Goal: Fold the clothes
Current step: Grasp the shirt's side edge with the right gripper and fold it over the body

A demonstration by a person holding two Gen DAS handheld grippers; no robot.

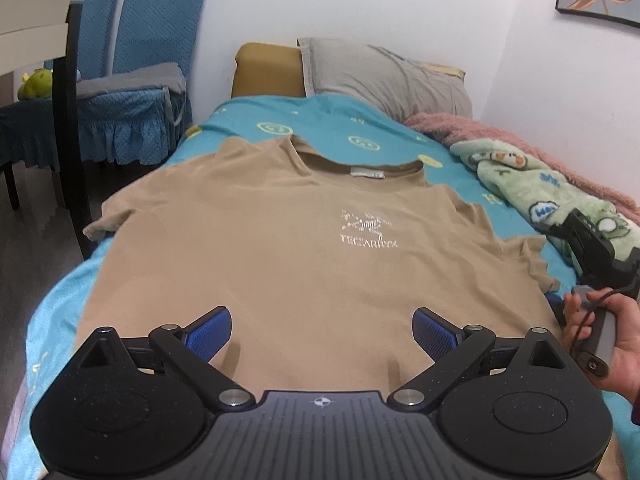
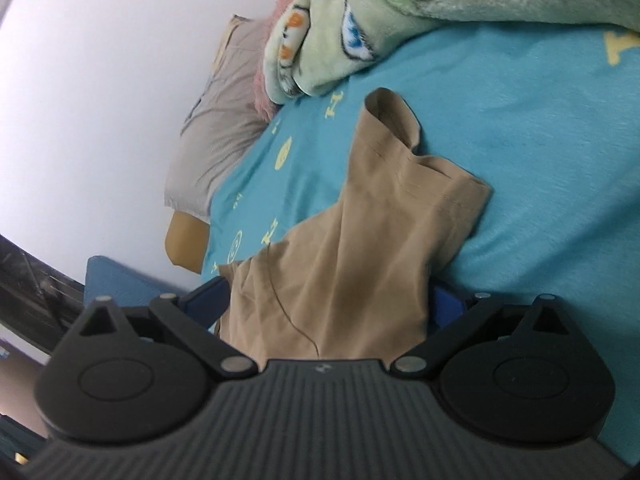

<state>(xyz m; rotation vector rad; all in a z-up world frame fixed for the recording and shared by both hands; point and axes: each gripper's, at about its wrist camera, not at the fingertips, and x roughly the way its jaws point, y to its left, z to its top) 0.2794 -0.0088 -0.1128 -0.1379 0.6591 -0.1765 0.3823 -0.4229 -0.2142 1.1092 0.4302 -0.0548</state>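
T-shirt [image 1: 280,240], tan, lies flat, face up, on my bed [image 1: 60,320]. Left claw [image 1: 322,332] released above its hem. Right claw [image 2: 328,304] spread wide around the sleeve [image 2: 400,200], seemingly not pinching; I'd clench deeper before folding inward.

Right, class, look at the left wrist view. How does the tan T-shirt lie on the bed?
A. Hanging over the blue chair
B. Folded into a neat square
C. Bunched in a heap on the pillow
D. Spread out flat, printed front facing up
D: the tan T-shirt is spread flat on the teal bedsheet, with its white chest logo and both sleeves showing.
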